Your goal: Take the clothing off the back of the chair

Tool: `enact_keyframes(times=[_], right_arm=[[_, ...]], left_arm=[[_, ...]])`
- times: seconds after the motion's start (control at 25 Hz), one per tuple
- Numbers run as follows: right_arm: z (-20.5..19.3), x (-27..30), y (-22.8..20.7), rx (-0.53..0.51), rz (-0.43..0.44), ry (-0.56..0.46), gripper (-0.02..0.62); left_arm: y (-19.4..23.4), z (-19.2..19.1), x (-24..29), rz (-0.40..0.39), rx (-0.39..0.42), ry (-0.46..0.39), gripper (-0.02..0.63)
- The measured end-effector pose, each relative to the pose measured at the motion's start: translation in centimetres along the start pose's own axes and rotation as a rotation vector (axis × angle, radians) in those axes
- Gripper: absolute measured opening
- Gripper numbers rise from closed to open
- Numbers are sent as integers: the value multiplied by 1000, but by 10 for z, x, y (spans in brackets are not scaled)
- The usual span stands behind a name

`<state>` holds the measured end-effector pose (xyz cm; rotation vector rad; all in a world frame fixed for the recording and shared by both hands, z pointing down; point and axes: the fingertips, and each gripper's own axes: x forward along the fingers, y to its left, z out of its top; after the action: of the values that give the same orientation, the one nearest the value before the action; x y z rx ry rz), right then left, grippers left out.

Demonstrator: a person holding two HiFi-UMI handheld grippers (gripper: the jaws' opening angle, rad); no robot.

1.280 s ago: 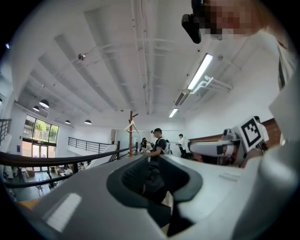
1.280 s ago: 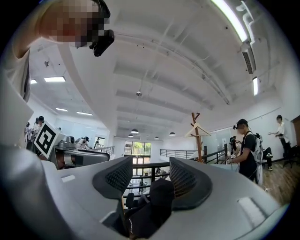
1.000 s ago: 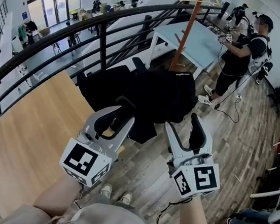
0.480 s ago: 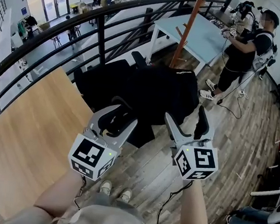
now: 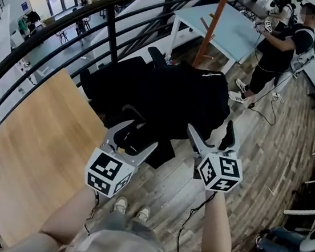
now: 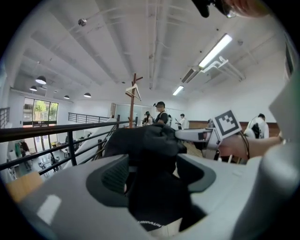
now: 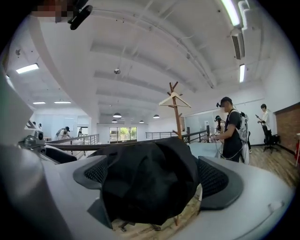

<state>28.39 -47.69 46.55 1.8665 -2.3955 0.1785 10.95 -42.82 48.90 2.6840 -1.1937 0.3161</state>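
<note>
A black garment (image 5: pixel 175 99) hangs in folds over the back of a black chair (image 5: pixel 155 55) in the middle of the head view. My left gripper (image 5: pixel 139 135) is at the garment's near lower edge. Its jaws have just been opening and are open, with the black cloth (image 6: pixel 150 154) in the gap and the pads off it. My right gripper (image 5: pixel 210 128) is at the garment's near right side. Its jaws have likewise just been opening and stand wide, the bunched cloth (image 7: pixel 150 187) showing between them untouched.
A wooden tabletop (image 5: pixel 33 152) lies to the left. A black railing (image 5: pixel 110 27) curves behind the chair. Beyond it stand an orange coat-stand pole (image 5: pixel 208 25), a pale blue table (image 5: pixel 227 36) and a person (image 5: pixel 279 52). Plank floor (image 5: pixel 267 166) is at the right.
Both grippers have come down and forward to the garment's near edge. Their jaws have spread wider.
</note>
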Motion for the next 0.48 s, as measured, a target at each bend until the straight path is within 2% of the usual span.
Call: enact_keyframes(times=[0.24, 0.36, 0.48], right_arm=[[-38, 19, -8, 118, 29, 48, 600], [-54, 30, -10, 200, 64, 60, 600], [-62, 39, -4, 209, 96, 69, 600]], left_arm=[[15, -46, 26, 22, -13, 113, 337], [17, -61, 34, 23, -38, 140, 337], [22, -70, 38, 22, -44, 157, 336]])
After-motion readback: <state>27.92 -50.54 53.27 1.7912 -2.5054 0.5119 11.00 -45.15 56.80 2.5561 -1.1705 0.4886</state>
